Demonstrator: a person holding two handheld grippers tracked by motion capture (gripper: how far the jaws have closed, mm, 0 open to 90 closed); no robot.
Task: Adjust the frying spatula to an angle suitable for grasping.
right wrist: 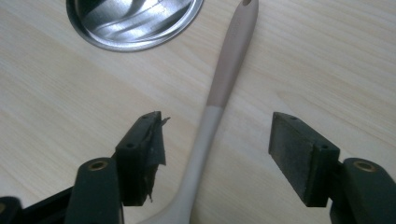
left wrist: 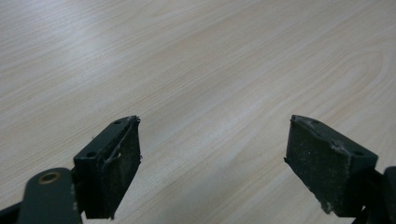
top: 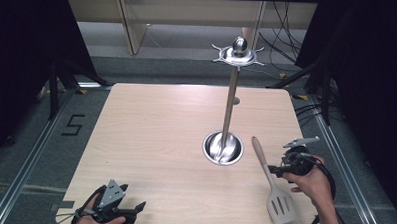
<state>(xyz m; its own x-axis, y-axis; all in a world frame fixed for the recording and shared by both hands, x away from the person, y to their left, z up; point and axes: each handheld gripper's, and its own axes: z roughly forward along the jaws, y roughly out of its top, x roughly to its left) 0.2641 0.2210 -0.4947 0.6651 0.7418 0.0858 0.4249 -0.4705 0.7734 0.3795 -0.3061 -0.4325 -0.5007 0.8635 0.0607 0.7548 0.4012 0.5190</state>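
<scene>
The right gripper (top: 273,169) is held low over the table (top: 160,140), a flat board with a pale wood-grain laminate surface and rounded corners. Its two black jaws are spread wide. In the right gripper view each jaw ends in a blocky, wedge-shaped pad with a dull, scuffed rubber face; the left-hand pad (right wrist: 152,144) has a frayed, torn edge.

The spatula (right wrist: 219,107) lies flat on the table between the spread jaws of the right gripper (right wrist: 217,156), touching neither pad. Its handle is long, slim and rounded, smooth and matte, two-toned: a brownish outer section with a hanging slot at the tip, and a cream section nearer the claw. In the high view the spatula (top: 269,179) ends in a broad, flat, slotted cream blade, which lies on the near side of the claw, beside the hand.

Ahead of the claw, just beyond the handle tip, stands a polished metal base (right wrist: 133,21), round and dish-shaped with a raised rim. A thin wooden pole (top: 230,105) rises from it to a shiny metal cap (top: 238,52) with short radial hooks and a ball finial.

The left gripper (top: 137,211) rests at the near table edge, well apart from the spatula. Its jaws are also spread, over bare wood grain, and hold nothing.
</scene>
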